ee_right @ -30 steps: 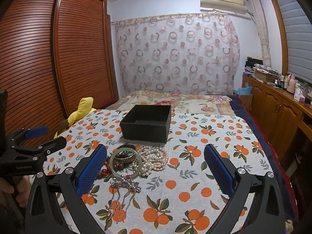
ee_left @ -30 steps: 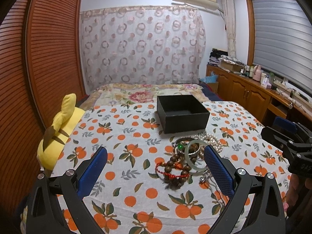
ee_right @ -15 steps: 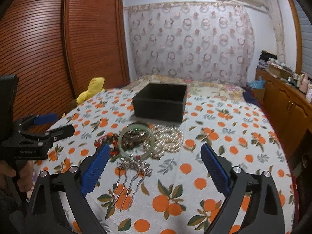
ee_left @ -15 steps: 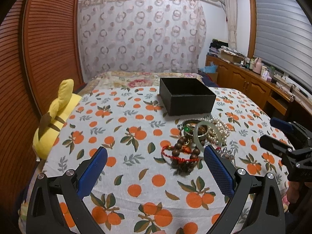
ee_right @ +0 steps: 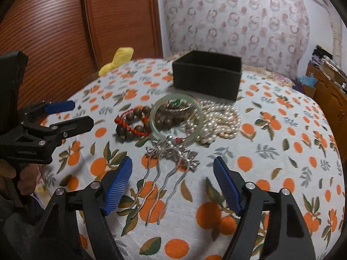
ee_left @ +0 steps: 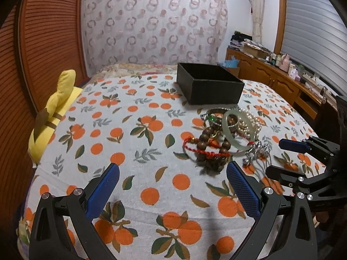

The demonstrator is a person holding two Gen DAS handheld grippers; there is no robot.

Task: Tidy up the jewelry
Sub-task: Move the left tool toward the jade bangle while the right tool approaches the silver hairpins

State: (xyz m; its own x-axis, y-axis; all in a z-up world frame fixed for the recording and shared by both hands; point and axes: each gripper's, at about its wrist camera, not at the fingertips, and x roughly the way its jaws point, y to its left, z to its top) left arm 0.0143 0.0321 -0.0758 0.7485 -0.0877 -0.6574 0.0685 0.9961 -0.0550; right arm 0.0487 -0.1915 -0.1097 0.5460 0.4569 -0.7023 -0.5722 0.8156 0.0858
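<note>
Right gripper (ee_right: pixel 172 184): jaws wide, empty, straddling the silver hairpin (ee_right: pixel 169 162) near the bed's front edge; I'd pinch its ornate head.
Left gripper (ee_left: pixel 172 186): wide, empty.
Jade bangle (ee_right: pixel 176 117): mid-bed, atop beads.
Black box (ee_right: pixel 207 74): beyond, open.

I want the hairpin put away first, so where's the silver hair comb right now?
In the right wrist view the silver hair comb lies on the bedspread between the open right gripper's fingers, just in front of the jade bangle.
</note>
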